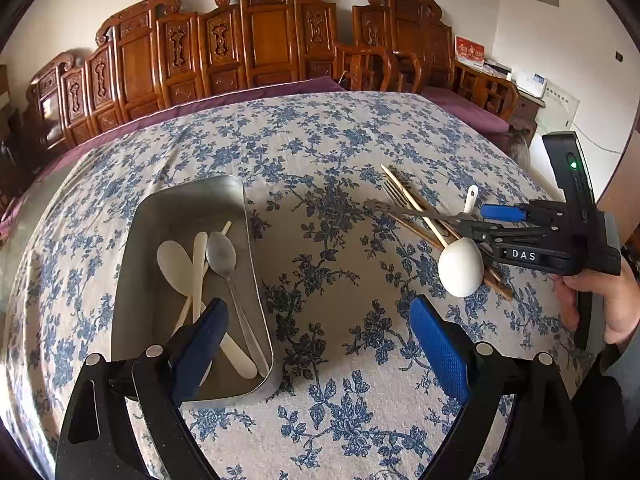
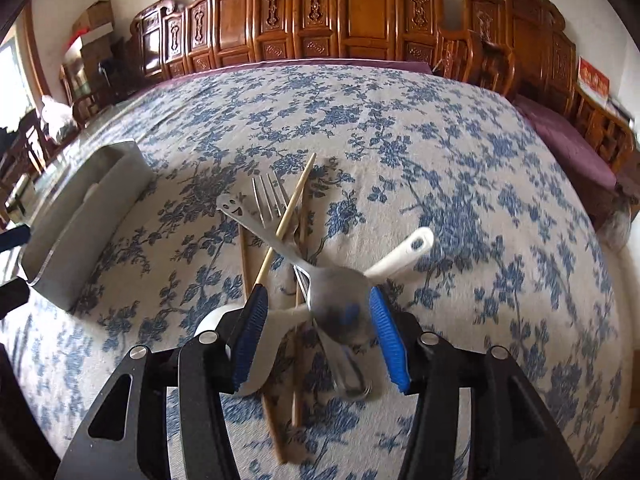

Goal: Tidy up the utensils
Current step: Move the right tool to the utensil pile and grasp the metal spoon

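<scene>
Right gripper (image 2: 318,336) jaws open astride metal spoon (image 2: 340,300) bowl at frame centre: drop lower, pinch only it, then tray (image 2: 80,216); left gripper (image 1: 320,356) open, empty.

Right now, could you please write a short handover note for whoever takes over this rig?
Left gripper: open, empty, hovering at the near end of the metal tray.
Right gripper: open over the pile, straddling the metal spoon; not gripping.
Done: a metal spoon and white utensils lie in the tray.
Left on the cloth: fork, chopsticks, white ladle, smiley-handled spoon. Move them into the tray.
</scene>
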### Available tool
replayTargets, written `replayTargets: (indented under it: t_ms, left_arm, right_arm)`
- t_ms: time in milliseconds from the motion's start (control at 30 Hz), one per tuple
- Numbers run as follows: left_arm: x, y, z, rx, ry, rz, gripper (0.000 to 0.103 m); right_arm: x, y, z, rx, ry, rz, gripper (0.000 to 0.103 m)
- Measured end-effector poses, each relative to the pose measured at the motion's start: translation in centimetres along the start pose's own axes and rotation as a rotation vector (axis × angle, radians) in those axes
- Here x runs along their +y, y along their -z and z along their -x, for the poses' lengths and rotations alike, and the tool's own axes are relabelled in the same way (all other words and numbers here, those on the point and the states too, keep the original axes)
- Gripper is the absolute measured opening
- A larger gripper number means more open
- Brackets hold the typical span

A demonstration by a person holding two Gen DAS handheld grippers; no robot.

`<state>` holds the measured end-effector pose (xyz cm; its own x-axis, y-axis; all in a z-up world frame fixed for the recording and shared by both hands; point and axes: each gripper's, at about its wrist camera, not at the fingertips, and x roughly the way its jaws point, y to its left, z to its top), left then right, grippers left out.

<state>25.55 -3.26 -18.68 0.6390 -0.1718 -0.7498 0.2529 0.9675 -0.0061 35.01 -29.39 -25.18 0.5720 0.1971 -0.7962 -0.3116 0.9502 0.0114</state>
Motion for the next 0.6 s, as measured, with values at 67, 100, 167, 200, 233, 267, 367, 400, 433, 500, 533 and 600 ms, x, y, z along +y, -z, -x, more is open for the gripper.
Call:
replayTargets:
  t_ms: [67,100,167,200,233,267,367,400,433,500,533,600]
  left_arm:
    - [-0.2,0.1,-0.2,0.006,-0.004,0.0,0.088]
    - [-0.2,0.2,-0.3,0.01,-0.007,-0.001,0.088]
    - [-0.3,0.2,-0.5,0.016,-0.011,-0.005,0.088]
    - [-0.4,0.3,-0.6,0.018,-0.013,-0.007,0.088]
    - [-0.5,0.3,-0.7,0.02,-0.014,-0.007,0.088]
    - [-0.6,0.3,-0.7,0.021,-0.014,-0.008,0.088]
    - [-1.0,0.3,-0.7,0.017,-0.028,-0.024,0.088]
    - [-1.3,0.4,-0.7,0.015,-0.032,-0.032,0.088]
    - [-1.4,0.4,-0.7,0.015,-0.033,-0.037,0.088]
    - [-1.7,0.5,-0.8,0.019,-0.028,-0.042,0.088]
    - [-1.9,0.6,-0.8,0.021,-0.028,-0.045,0.088]
    - [-2.2,0.7,-0.8,0.024,-0.021,-0.049,0.088]
  right_arm:
    - [0.0,-0.3,-0.9,0.019,0.002,0.015,0.051]
    - [-0.1,-0.4,-1.2,0.028,0.011,0.02,0.047]
    - [-0.1,-0.5,-1.7,0.04,0.036,0.034,0.044]
    - [-0.1,-0.5,-1.8,0.044,0.043,0.041,0.043]
    - [-0.1,-0.6,-1.8,0.043,0.041,0.042,0.042]
    - [0.0,-0.6,-1.7,0.041,0.037,0.045,0.039]
    - [-0.2,-0.7,-1.1,0.023,0.051,0.048,0.024]
    - [-0.3,-0.8,-0.8,0.017,0.049,0.041,0.019]
    - [-0.7,-0.9,-0.6,0.012,0.048,0.033,0.018]
    - [-1.4,-1.1,-0.5,0.005,0.049,0.013,0.015]
    - [-1.7,-1.2,-0.5,0.004,0.048,0.003,0.015]
    - [-2.3,-1.4,-0.6,0.003,0.035,-0.012,0.015]
